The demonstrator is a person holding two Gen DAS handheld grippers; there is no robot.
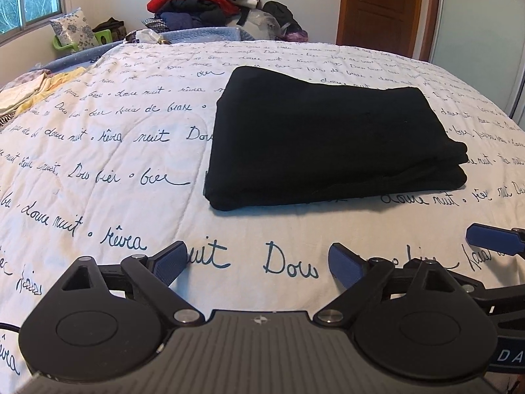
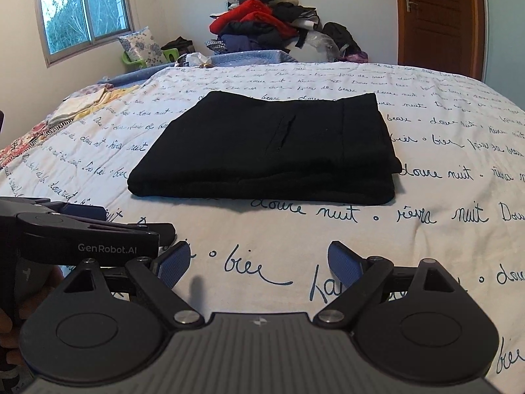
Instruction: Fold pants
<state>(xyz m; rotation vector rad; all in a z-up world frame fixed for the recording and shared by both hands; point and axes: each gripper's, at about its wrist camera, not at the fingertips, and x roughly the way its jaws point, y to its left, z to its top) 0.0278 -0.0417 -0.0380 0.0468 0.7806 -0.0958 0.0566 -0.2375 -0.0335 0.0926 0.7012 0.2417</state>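
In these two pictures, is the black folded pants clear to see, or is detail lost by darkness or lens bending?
Left wrist view: pants nearly pure black, folds hardly readable; bedspread lines bow with fisheye. Right wrist view: pants lighter, a pocket slit shows; soft window daylight.

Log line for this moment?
black fabric pants: folded stack on white script-printed quilt | left claw: open, empty | right claw: open, empty

Bare quilt (image 2: 262, 239) lay open between both grippers and the folded black pants (image 2: 269, 151), the only thing in the way ahead. More clear quilt ran around the pants on every side. The left gripper (image 2: 128, 226) crowded the right gripper (image 2: 259, 264) on its left. Loose cloths (image 1: 36, 88) lined the far left edge, and a clothes pile (image 2: 272, 23) blocked the far end.
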